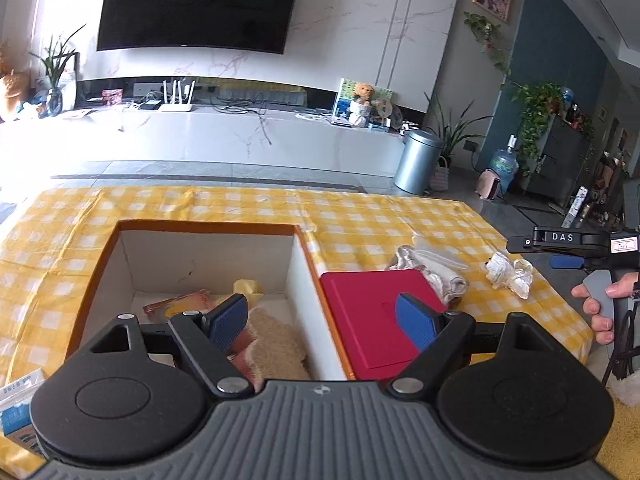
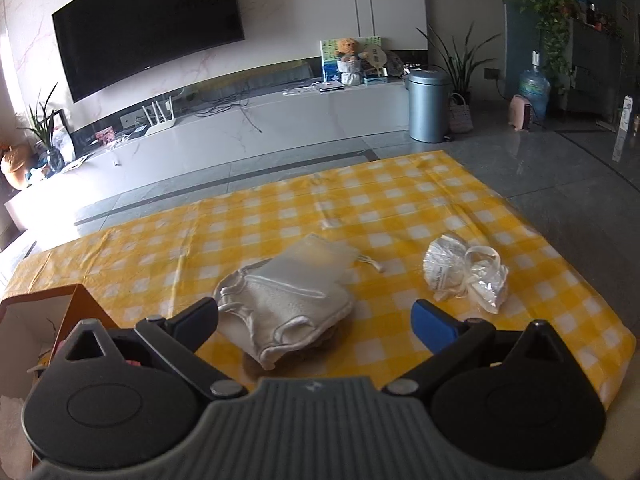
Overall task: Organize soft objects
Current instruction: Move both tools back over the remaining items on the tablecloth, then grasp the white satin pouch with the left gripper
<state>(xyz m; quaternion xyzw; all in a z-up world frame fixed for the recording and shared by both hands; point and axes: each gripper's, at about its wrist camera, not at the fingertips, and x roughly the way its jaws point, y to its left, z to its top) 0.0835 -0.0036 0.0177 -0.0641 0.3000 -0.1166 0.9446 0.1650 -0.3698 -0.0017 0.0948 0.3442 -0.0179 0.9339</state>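
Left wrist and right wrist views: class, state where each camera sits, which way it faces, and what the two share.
Left wrist: on the left gripper, open, facing forward over the open box and red lid; a hand holding the right gripper shows.
Right wrist: on the right gripper, open, facing the white cloth.
Shared: cloth, crumpled plastic bag, yellow checked tablecloth, television.

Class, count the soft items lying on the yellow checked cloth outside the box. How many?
2: the white cloth bundle by the red lid, and the crumpled plastic bag further right. More may hide beneath the bundle.
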